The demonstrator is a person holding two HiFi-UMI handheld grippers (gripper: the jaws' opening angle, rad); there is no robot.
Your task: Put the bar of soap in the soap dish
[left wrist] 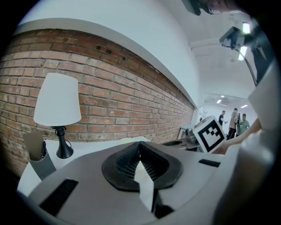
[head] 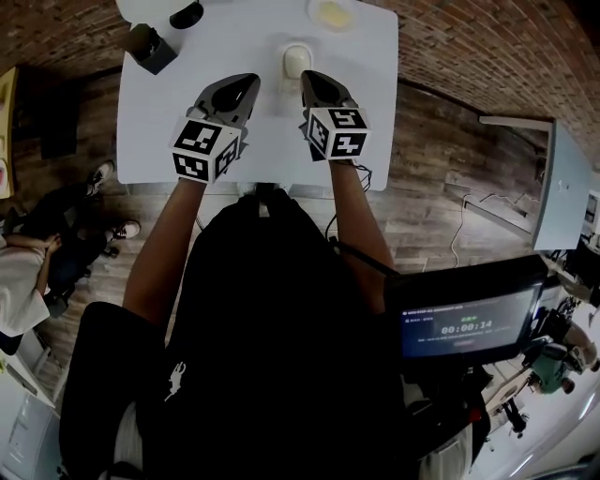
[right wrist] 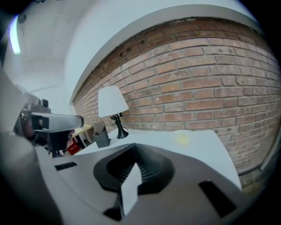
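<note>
On the white table (head: 187,112) a pale rounded oblong (head: 297,61), which looks like a soap bar sitting in a white dish, lies just beyond and between the two gripper tips. My left gripper (head: 246,86) hovers to its left and my right gripper (head: 309,80) just right of it, both above the table. Neither gripper view shows the oblong. In the left gripper view the left gripper (left wrist: 139,151) has its jaws together with nothing held. The right gripper (right wrist: 134,154) is likewise shut and empty. A round dish with something yellow (head: 330,14) (right wrist: 181,139) sits at the table's far edge.
A black lamp with a white shade (head: 186,14) (left wrist: 57,105) (right wrist: 113,103) and a grey holder (head: 150,47) (left wrist: 37,154) (right wrist: 102,138) stand at the far left, by the brick wall. Several people (left wrist: 232,121) stand in the room behind. A monitor (head: 469,323) sits low right.
</note>
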